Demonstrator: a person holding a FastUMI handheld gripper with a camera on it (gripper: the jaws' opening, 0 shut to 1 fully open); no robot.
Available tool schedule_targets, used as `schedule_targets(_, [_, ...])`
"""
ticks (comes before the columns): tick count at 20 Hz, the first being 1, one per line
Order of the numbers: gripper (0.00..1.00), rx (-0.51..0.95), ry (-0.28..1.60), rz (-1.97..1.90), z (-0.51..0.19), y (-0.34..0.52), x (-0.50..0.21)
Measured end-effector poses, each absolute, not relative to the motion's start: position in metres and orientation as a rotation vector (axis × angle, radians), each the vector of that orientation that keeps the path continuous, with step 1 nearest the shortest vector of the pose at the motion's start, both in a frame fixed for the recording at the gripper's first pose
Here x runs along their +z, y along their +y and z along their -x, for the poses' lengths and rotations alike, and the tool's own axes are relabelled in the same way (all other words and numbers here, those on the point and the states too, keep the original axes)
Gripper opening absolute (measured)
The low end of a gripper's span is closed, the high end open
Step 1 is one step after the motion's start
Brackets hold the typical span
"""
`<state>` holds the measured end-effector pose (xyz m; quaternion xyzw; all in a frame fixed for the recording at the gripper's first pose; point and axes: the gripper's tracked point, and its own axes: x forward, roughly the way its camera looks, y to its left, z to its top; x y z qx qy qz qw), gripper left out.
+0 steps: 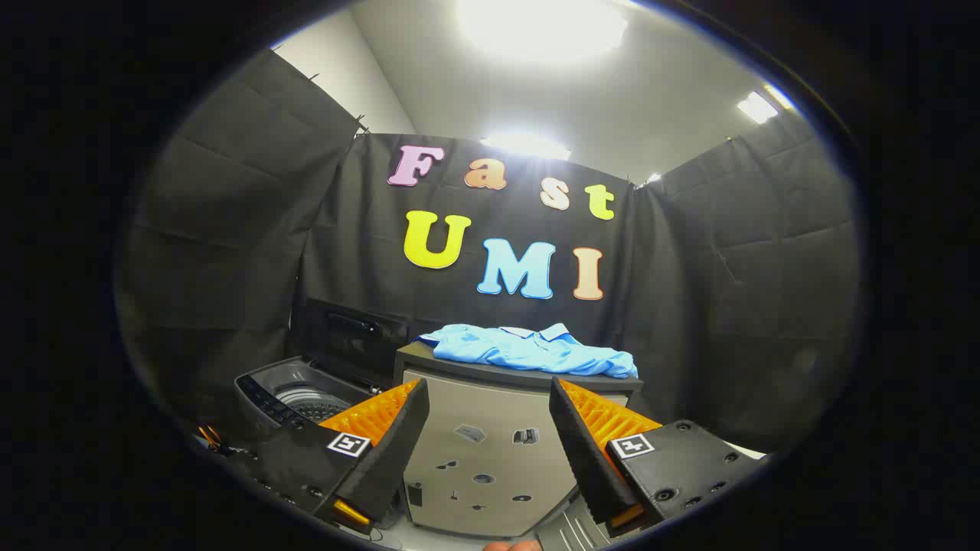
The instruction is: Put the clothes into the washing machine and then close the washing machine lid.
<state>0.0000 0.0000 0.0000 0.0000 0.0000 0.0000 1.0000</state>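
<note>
Two fingers of the gripper (490,394) stand wide apart, holding nothing. Beyond them, a light blue shirt (528,350) lies crumpled on a grey cabinet (490,459). Ahead to their left, the washing machine (302,394) sits with its lid (348,337) raised.

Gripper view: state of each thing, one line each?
Washing machine: lid up, drum open.
Blue shirt: crumpled on top of the cabinet, beyond the tongs, untouched.
Tongs: open, holding nothing, the cabinet front showing between the fingers.
</note>
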Motion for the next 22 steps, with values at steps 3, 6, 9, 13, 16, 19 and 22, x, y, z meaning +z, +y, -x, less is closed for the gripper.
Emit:
schedule_targets(3, [0.98,-0.002,0.005,-0.001,0.0001,-0.0012,0.0])
schedule_targets(6, [0.98,-0.002,0.007,0.004,0.0015,-0.0027,-0.0006])
schedule_targets(9, [0.98,-0.003,0.0,0.004,0.0035,-0.0026,0.0023])
schedule_targets(13, [0.98,-0.007,0.003,-0.014,0.004,-0.0036,0.0013])
schedule_targets(16, [0.98,-0.012,0.0,-0.013,0.0043,-0.0031,0.0034])
schedule_targets(19, [0.98,-0.017,-0.002,-0.024,0.0049,-0.0031,0.0043])
schedule_targets(22, [0.98,-0.019,-0.007,-0.019,0.0042,-0.0016,0.0059])
